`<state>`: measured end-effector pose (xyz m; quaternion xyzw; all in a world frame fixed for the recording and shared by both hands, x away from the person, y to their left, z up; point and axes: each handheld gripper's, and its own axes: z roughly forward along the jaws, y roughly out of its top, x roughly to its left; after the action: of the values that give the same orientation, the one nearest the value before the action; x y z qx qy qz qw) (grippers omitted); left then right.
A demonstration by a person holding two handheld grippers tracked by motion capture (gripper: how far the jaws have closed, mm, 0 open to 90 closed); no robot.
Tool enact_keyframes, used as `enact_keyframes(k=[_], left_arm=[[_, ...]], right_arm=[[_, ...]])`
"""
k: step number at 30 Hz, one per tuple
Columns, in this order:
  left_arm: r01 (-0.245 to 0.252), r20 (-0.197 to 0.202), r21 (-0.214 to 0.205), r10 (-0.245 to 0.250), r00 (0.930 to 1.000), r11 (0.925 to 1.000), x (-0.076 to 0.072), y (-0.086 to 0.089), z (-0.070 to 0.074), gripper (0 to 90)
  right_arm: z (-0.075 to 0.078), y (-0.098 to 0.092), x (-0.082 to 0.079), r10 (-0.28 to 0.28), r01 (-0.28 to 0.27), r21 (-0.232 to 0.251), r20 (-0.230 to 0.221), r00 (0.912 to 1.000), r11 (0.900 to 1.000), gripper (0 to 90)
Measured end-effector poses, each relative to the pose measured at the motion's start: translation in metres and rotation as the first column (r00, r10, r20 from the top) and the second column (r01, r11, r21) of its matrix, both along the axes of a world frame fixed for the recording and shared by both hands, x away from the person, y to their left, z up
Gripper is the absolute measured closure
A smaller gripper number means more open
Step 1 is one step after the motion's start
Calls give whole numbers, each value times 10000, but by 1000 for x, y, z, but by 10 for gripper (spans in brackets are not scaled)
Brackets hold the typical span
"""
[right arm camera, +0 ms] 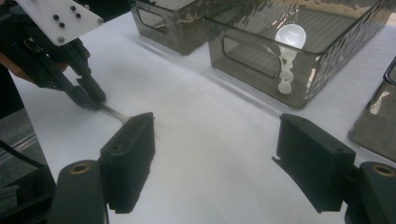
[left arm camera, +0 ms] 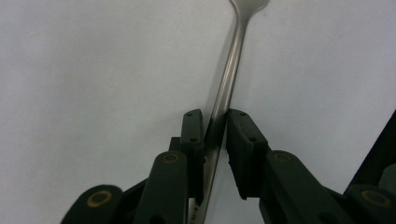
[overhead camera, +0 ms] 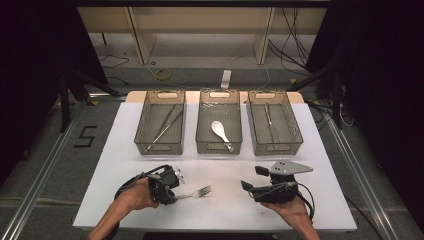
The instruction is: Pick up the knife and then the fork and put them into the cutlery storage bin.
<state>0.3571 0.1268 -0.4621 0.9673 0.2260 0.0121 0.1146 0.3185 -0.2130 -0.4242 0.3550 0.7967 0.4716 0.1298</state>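
The fork (overhead camera: 196,192) lies on the white worktop (overhead camera: 225,210) in the lower centre-left of the high view, tines toward frame centre. The left gripper (overhead camera: 172,196) has its jaws clamped on the handle; in the left gripper view both pads (left arm camera: 192,135) press the shaft (left arm camera: 224,93) from either side, low on the handle, presumably so the tines stay free for placing. The left hand (overhead camera: 134,196) sits low, forearm entering from the bottom edge, gripper pointing toward frame right, roughly level with the worktop.

The right gripper (overhead camera: 252,180) rests at lower right with its jaws spread and nothing between them, seemingly on standby.

Three trays stand in a row in mid-frame: left tray (overhead camera: 145,130) holds tongs (overhead camera: 165,127), middle tray (overhead camera: 202,140) a white spoon (overhead camera: 220,131), right tray (overhead camera: 295,132) a slim metal utensil (overhead camera: 269,116). The sorting by type suggests the fork is bound for one of them.
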Motion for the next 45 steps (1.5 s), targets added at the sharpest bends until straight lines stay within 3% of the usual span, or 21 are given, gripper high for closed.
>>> enact_keyframes(k=[4, 19, 27, 30, 40, 45], left_arm=[[18, -8, -88, -19, 10000, 10000, -1, 0, 0, 802], [-115, 21, -290, 115, 9999, 9995, -1, 1, 0, 814], [-246, -311, -766, 223, 9993, 9968, -1, -1, 6, 817], [-270, -298, -817, 246, 9993, 9963, -2, -1, 9, 817], [-443, -442, -1599, 377, 9983, 9861, -4, -6, 21, 817], [-241, -654, -1819, 123, 9978, 9830, -6, -15, 25, 817]], right_arm=[[0, 0, 0, 31, -31, -17, -1, 10000, 10000, 289], [1, 1, -1, 100, -100, -60, -12, 9999, 9999, 290], [1, 3, -1, 186, -186, -37, 16, 9998, 9998, 292], [2, 6, -3, 366, -366, -40, 27, 9993, 9993, 292], [2, 24, -7, 990, -988, -148, 103, 9950, 9950, 292], [2, 45, -14, 2009, -1991, -586, 255, 9793, 9782, 289]])
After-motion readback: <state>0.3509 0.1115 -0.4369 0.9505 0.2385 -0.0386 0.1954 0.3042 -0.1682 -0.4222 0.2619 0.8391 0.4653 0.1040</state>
